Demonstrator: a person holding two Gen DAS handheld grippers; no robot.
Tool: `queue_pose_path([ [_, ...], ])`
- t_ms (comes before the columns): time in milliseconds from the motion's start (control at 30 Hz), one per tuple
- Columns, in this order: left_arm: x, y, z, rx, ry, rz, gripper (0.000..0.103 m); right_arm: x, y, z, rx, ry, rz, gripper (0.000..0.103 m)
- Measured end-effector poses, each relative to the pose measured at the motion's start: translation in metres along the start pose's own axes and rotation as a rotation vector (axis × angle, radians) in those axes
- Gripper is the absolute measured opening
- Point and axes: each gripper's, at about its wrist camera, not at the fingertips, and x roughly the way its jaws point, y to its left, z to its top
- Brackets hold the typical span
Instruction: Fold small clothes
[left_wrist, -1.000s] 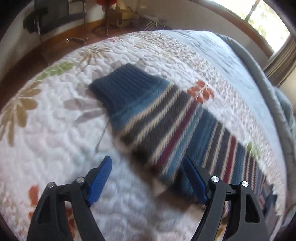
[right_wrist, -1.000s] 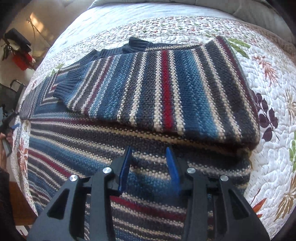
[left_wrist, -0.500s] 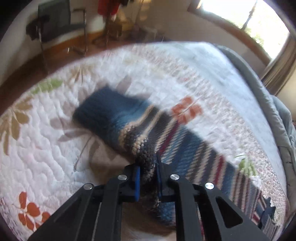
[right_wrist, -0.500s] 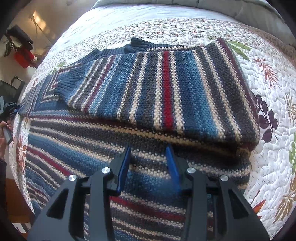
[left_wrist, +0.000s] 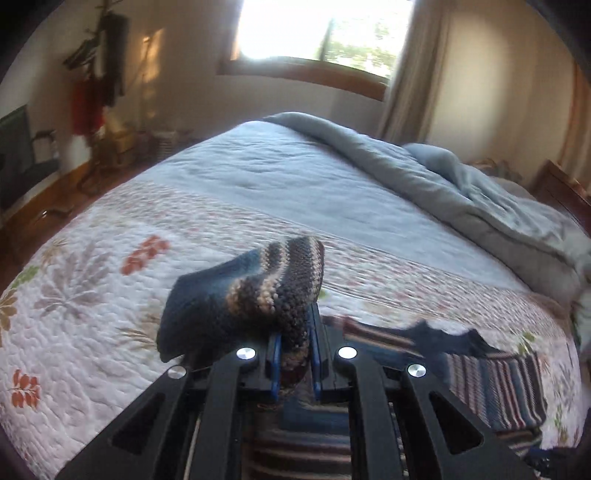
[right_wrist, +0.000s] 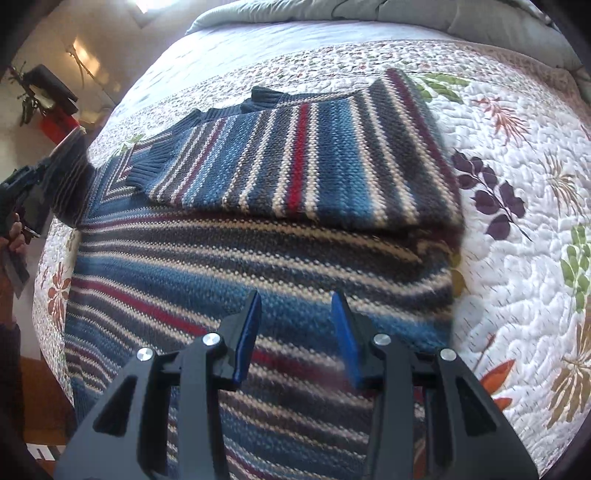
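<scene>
A striped blue, cream, grey and red knit sweater (right_wrist: 258, 229) lies on the quilted bedspread (right_wrist: 517, 258). One sleeve (right_wrist: 314, 158) is folded across its chest. My left gripper (left_wrist: 293, 354) is shut on the other sleeve (left_wrist: 251, 295) and holds it lifted above the bed, its dark blue cuff flopping left. The left gripper and raised sleeve also show at the left edge of the right wrist view (right_wrist: 55, 177). My right gripper (right_wrist: 295, 325) is open and empty, hovering over the sweater's lower body.
A grey duvet (left_wrist: 461, 192) is bunched along the far right side of the bed. The bed's left edge (right_wrist: 48, 314) drops to a wooden floor. A chair and hanging clothes (left_wrist: 96, 92) stand by the far wall under a window.
My left gripper closed on the sleeve and lifted it off the bed, tilting up toward the window. The right gripper has stayed open over the sweater body.
</scene>
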Motion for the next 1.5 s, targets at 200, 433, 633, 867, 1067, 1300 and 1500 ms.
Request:
queue_pose_path([
  [200, 0.007, -0.083, -0.041, 0.063, 0.071, -0.147, 0.013, -0.003, -0.007, -0.010, -0.015, -0.009, 0.004, 0.040],
  [433, 0.034, -0.141, -0.098, 0.167, 0.258, -0.226, 0.035, 0.001, -0.013, -0.017, 0.005, -0.004, 0.033, 0.041],
  [633, -0.005, -0.099, -0.113, 0.112, 0.258, -0.112, 0.070, 0.005, -0.003, -0.016, -0.026, 0.028, -0.010, 0.043],
  [867, 0.009, -0.025, -0.114, 0.030, 0.369, 0.154, 0.078, 0.029, 0.041, -0.008, -0.102, 0.115, -0.042, 0.050],
  [1067, 0.039, -0.006, -0.136, 0.062, 0.469, 0.119, 0.079, 0.035, 0.071, 0.013, -0.110, 0.170, -0.139, 0.045],
  [1300, 0.026, 0.008, -0.129, 0.057, 0.459, 0.018, 0.081, 0.026, 0.192, 0.060, -0.262, 0.110, -0.002, 0.045],
  [1500, 0.017, 0.057, -0.116, -0.062, 0.421, 0.103, 0.081, 0.068, 0.271, 0.100, -0.304, 0.109, 0.082, 0.044],
])
